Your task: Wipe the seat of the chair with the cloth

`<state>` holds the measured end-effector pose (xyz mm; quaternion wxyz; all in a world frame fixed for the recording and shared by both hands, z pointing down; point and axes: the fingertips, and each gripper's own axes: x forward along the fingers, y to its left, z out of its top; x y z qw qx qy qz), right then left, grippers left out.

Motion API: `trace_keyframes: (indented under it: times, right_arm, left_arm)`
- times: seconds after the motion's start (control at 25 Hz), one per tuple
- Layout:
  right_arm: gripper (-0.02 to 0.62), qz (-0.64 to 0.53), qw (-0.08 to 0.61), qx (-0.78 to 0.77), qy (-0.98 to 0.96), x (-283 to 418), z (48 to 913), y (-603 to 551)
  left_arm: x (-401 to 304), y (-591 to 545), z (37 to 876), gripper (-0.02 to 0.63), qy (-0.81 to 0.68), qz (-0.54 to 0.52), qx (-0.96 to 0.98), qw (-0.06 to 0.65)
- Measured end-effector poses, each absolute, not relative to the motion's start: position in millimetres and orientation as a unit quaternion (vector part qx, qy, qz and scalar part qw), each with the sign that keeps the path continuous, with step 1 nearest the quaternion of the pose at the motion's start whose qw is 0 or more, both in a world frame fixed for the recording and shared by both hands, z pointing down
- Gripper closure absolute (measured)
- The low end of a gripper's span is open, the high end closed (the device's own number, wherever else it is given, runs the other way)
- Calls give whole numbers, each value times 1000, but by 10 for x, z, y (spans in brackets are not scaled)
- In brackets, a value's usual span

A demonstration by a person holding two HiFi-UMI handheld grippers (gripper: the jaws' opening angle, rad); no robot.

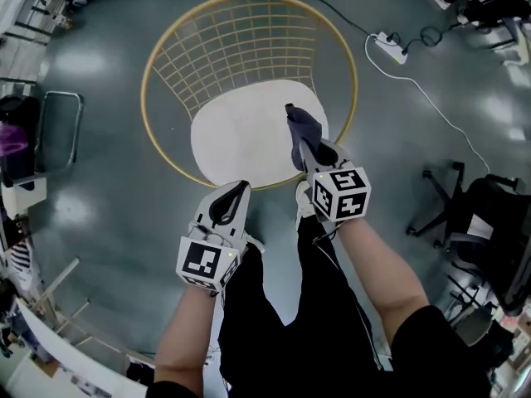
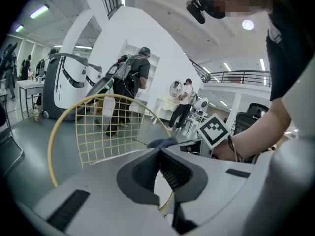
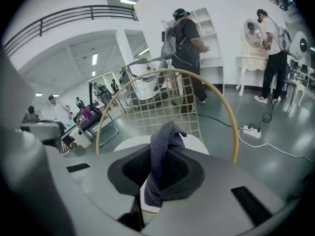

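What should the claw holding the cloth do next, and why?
Probably lower the right claw until the cloth presses on the white seat. The cloth is pinched between its jaws, bunched up and pointing out over the seat's right side, and it seems not yet flat against the seat.

the left gripper (image 2: pixel 160 156) is holding its dark ribbed fingers (image 2: pixel 173 173) pressed together, with nothing between them. just past their tips a dark blue cloth (image 2: pixel 162 142) is poking up. to its right a black-and-white marker cube (image 2: pixel 215 130) is showing above a hand (image 2: pixel 231 150). the chair (image 2: pixel 69 117) is standing behind, its gold ring framing a wire grid back. farther off, a person with a backpack (image 2: pixel 133 77) is standing beside a large white machine (image 2: pixel 66 82).
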<state>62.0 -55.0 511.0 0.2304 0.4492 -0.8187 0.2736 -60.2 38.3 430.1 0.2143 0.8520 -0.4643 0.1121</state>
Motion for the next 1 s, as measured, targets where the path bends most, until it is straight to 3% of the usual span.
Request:
trace_keyframes:
  times: [0.2, 0.44, 0.72, 1.0]
  right_arm:
    - [543, 272, 224, 398, -847, 241, 4392, -706]
    - [543, 205, 176, 362, -892, -81, 3219, -610]
    - [543, 142, 143, 344, -917, -91, 2147, -146]
    - [543, 123, 131, 328, -928, 26, 1619, 400]
  left_arm:
    - [-858, 91, 3805, 589, -478, 118, 839, 233]
    - [-1187, 225, 2948, 589, -516, 90, 828, 198]
    - [-1263, 622, 2129, 589, -526, 66, 830, 173]
    - [-1152, 980, 1579, 589, -520, 53, 840, 146]
